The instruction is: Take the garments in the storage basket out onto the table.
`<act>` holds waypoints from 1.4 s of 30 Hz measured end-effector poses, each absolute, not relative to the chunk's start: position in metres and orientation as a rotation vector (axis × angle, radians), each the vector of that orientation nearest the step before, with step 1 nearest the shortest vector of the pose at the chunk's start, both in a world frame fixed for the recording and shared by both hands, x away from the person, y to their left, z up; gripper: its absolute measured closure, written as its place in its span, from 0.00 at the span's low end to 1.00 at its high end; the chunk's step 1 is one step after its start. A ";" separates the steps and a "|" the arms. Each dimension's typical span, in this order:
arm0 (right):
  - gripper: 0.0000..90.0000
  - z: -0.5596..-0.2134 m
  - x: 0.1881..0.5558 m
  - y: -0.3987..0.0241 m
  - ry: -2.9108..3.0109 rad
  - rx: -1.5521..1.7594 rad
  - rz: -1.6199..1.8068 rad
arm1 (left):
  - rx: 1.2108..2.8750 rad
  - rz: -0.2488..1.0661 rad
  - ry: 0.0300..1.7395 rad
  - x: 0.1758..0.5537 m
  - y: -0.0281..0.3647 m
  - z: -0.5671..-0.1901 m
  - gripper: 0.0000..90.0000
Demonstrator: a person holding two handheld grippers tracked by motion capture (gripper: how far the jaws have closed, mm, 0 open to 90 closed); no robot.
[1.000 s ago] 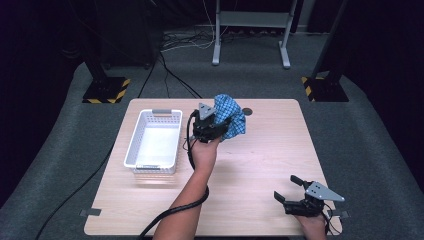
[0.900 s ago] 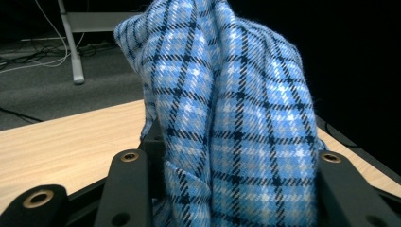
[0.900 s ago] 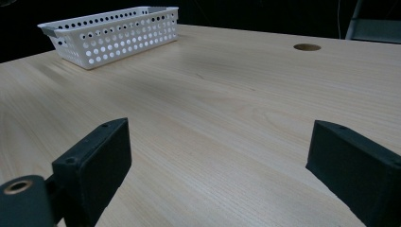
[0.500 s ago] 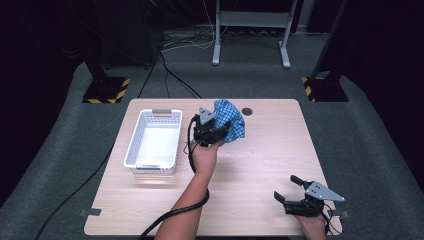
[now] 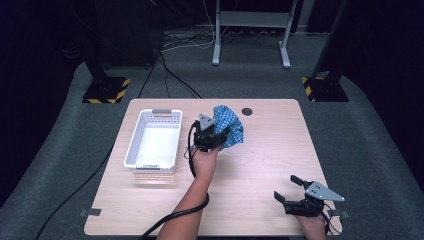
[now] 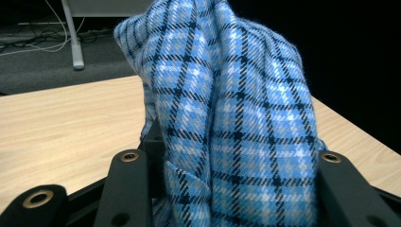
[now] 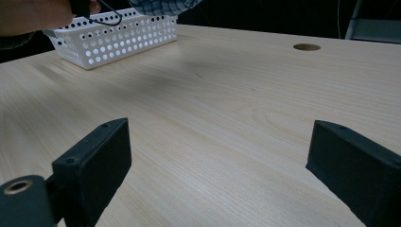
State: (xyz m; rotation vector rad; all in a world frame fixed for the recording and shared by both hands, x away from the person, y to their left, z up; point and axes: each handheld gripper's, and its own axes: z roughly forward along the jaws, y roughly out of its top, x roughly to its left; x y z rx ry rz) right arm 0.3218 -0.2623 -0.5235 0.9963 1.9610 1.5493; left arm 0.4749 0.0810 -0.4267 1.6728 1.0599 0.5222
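A bunched blue plaid cloth (image 5: pixel 231 129) hangs over the middle of the wooden table (image 5: pixel 260 165), just right of the white basket (image 5: pixel 132 145). My left gripper (image 5: pixel 218 136) is shut on the cloth. In the left gripper view the cloth (image 6: pixel 236 109) rises between the two black jaws and hides much of the scene behind it. My right gripper (image 5: pixel 287 189) sits low at the table's front right corner, open, with bare wood between its jaws (image 7: pixel 217 165).
The white perforated basket (image 7: pixel 118 42) stands at the left of the table with nothing visible inside. A round cable hole (image 5: pixel 246 111) lies near the far edge. Beyond the table are a metal stand's legs and cables on the grey floor.
My left gripper has sunk a little toward the table with the cloth still in it. The right gripper has stayed put.
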 end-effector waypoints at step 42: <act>0.07 -0.524 0.321 -0.262 1.960 0.988 1.551 | 1.743 0.473 1.100 0.470 0.077 -0.485 0.58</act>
